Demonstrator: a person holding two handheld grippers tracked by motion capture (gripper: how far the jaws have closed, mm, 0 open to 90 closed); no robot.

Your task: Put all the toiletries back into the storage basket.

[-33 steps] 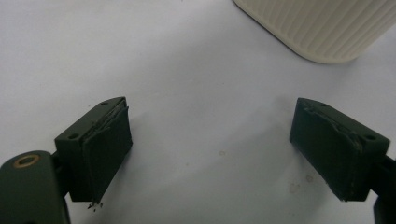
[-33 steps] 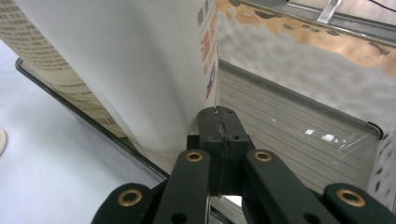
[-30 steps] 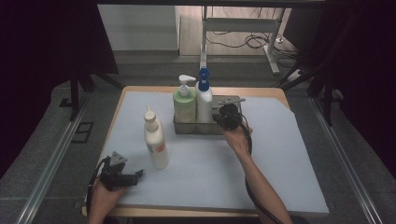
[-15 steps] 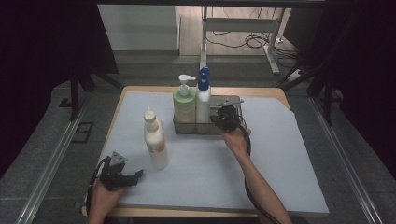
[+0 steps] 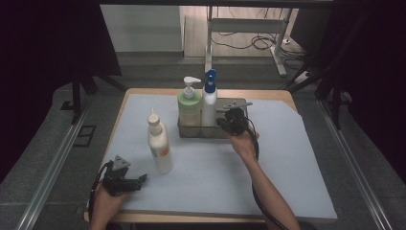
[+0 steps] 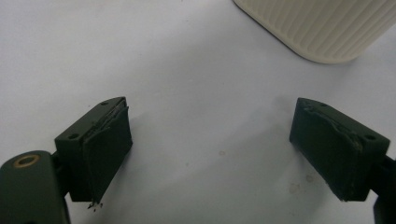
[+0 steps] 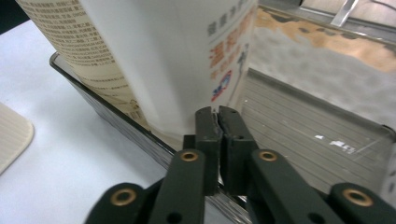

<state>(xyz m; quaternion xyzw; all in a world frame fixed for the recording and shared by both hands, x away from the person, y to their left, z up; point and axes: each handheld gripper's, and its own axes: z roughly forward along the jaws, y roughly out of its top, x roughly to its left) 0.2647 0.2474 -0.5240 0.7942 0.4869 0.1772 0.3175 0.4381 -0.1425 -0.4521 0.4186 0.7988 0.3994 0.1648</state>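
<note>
A metal tray (image 5: 191,133) stands at the back middle of the table, holding a green pump bottle (image 5: 189,109) and a white bottle with a blue spray top (image 5: 209,106). My right gripper (image 5: 223,121) is at the tray's right part, just beside the white bottle. In the right gripper view it (image 7: 218,116) is shut with nothing between the jaws. Its tips reach over the tray wall (image 7: 100,100), close to the white printed bottle (image 7: 154,60). My left gripper (image 5: 140,179) rests low at the front left, open (image 6: 219,140) over the mat.
A cream ribbed bottle with a nozzle cap (image 5: 159,143) stands upright on the pale mat (image 5: 287,163), just beyond the left gripper; its base (image 6: 322,28) shows ahead of the open jaws. The tray's right half (image 7: 303,126) is bare.
The right hand has shifted very slightly at the tray. The left gripper and the bottles have not moved.
</note>
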